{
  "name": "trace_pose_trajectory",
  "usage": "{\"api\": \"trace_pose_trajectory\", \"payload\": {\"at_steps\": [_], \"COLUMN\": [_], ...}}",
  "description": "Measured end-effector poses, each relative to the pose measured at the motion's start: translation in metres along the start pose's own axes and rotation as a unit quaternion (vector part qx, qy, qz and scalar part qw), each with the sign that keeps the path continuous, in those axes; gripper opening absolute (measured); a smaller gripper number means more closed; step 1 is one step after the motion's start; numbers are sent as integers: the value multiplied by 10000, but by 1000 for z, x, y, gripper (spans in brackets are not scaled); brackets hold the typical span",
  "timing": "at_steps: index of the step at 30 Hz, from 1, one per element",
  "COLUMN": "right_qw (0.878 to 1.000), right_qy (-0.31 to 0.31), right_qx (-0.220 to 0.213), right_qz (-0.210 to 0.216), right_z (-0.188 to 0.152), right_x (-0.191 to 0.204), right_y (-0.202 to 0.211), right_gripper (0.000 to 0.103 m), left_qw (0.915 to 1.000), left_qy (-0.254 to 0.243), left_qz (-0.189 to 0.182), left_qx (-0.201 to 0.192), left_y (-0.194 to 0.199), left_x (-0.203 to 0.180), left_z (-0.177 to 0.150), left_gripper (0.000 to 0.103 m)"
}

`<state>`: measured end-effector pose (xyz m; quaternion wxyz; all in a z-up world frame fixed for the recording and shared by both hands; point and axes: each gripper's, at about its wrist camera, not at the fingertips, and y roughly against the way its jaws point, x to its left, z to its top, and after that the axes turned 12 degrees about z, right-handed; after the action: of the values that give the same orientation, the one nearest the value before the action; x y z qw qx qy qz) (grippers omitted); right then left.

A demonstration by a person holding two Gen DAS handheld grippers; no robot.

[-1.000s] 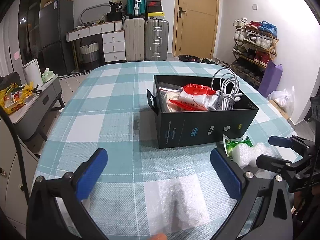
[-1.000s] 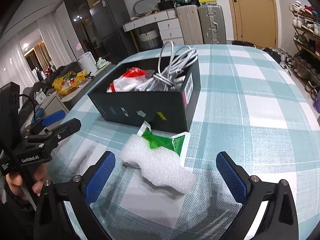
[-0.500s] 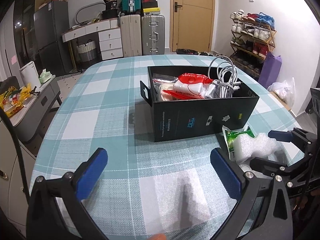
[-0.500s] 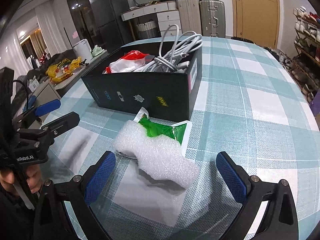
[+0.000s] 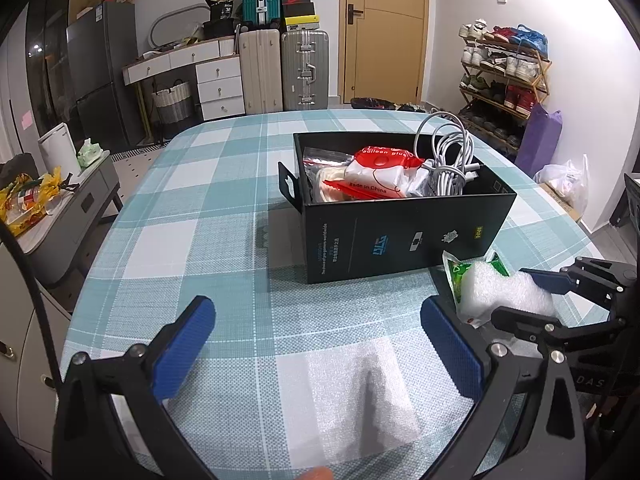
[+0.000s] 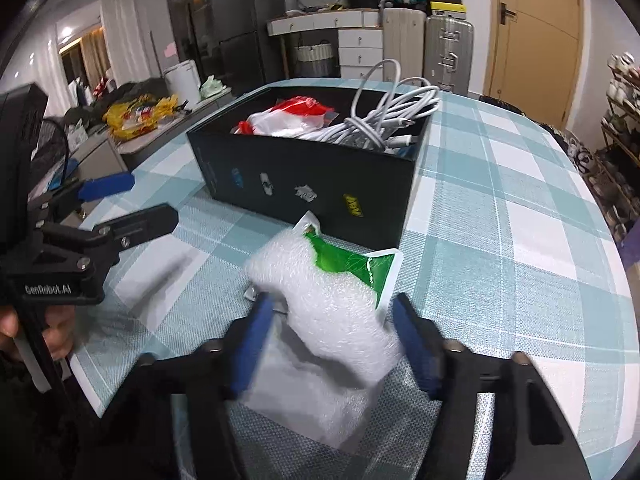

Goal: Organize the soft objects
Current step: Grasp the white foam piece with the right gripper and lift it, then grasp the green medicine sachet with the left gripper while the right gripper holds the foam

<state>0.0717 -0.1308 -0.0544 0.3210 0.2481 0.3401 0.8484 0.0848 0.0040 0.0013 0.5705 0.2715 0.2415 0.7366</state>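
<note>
step: grab foam wrap | R gripper fingers closing round foam wrap, contact unclear, on table just near of black box | L gripper spread, empty | next: we squeeze, lift, drop in box

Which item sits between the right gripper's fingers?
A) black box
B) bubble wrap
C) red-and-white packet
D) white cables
B: in the right wrist view the bubble wrap lies between the blue fingers of the right gripper, in front of the box; the image is blurred, so contact is unclear.
</note>
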Motion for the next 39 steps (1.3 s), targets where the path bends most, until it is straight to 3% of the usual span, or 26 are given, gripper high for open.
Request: {"api": "trace_pose_trajectory", "payload": {"at_steps": [4,12,24,34,39], "right_qw": [9998,9964,9844,9771,9767], "right_qy": [144,355,-203,-595,-710], "right_qx": [-111,-760,-1749,-2037,-2018], "right_qz": [-20,-131,-69,-144,-162], "right_z": [1,5,8,7,4], "right_x": [3,10,-12,-48,-59], "right_y": [6,28,67,102,107], "right_gripper": [42,42,42,42,42], "left_qw": [10000,10000,9997,9982,9969], "left_qy": [0,6,-154,-287,-618], "left_qz": [-1,-3,-200,-494,-380], "left_qx": [3,7,15,180,288], "left_y": [0,0,6,3,-1], "left_x": [0,0,-22,-69,-101], "left_z": [0,0,3,7,9], "left_gripper": [103,103,103,103,103]}}
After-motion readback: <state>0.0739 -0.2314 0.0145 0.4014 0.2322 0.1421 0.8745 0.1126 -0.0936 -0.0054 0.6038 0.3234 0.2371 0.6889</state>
